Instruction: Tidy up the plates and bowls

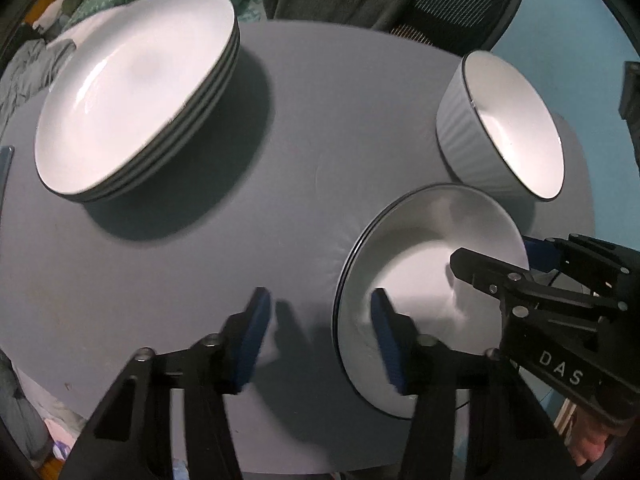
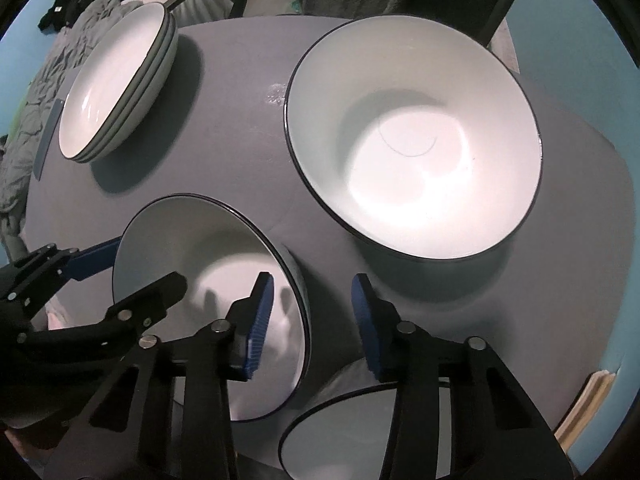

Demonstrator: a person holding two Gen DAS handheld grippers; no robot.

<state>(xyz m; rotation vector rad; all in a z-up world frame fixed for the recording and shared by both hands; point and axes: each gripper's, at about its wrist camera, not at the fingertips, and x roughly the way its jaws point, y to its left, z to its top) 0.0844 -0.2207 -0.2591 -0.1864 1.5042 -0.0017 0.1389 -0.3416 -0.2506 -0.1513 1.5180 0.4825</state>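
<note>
While both hand-held grippers gape | small plate [image 1: 424, 280] straddled by each's rim-side pad

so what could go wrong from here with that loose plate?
1. Both grippers, left gripper and right gripper, are open and straddle opposite rims of the same small plate. They look close, so they may collide or pull against each other.
2. The plate lies near the table edge; a missed grasp could nudge it off.
3. The big bowl and a second bowl flank the right gripper and could be bumped.
</note>
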